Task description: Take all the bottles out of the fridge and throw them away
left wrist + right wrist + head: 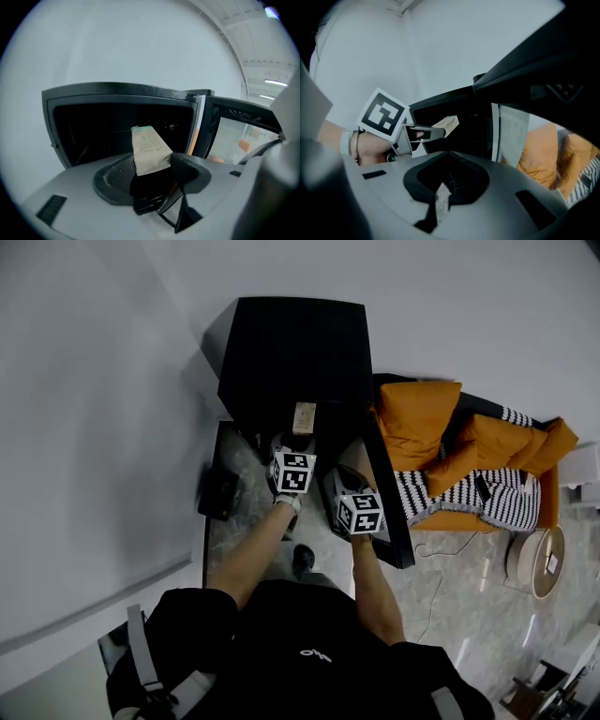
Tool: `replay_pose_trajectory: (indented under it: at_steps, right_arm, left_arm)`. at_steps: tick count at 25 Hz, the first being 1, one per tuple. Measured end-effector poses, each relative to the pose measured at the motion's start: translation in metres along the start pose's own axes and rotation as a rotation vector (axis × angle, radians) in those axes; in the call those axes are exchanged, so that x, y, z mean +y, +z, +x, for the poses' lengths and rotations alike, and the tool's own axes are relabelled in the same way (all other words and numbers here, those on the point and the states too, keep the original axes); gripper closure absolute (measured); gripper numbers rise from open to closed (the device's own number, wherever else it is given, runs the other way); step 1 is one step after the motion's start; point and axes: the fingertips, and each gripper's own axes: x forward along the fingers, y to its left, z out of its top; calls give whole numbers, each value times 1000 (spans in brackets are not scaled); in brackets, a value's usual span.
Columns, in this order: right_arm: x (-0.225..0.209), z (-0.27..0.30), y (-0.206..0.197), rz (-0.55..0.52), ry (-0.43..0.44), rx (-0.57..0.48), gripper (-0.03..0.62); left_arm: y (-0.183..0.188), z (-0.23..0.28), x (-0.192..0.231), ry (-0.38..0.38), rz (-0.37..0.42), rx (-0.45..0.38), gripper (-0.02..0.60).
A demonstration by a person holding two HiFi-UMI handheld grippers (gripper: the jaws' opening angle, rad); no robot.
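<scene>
The left tool point(153, 165) is gripping a beige carton point(149, 149) by its near end, its long axis pointing away toward the open fridge point(117, 92) just ahead. The right tool point(438, 196) is hanging closed and empty, just right and nearer.

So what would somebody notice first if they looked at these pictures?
Probably the beige carton pinched in the left gripper, right in front of the open black fridge at the middle of the head view. Next, the bright orange sofa with a black-and-white striped blanket, to the right of the fridge door.
</scene>
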Motion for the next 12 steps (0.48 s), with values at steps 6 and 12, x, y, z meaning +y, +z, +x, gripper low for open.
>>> replay_pose_trajectory:
  at_steps: [6,12]
  right_arm:
    - [15,-8,4,-25,41,-17,585]
    - [37,-27,4,-61,94,-35,585]
  left_arm:
    - [-7,-56,0,23,-12,-31,333]
    - [-27,-116,-8,60,-44,-47,333]
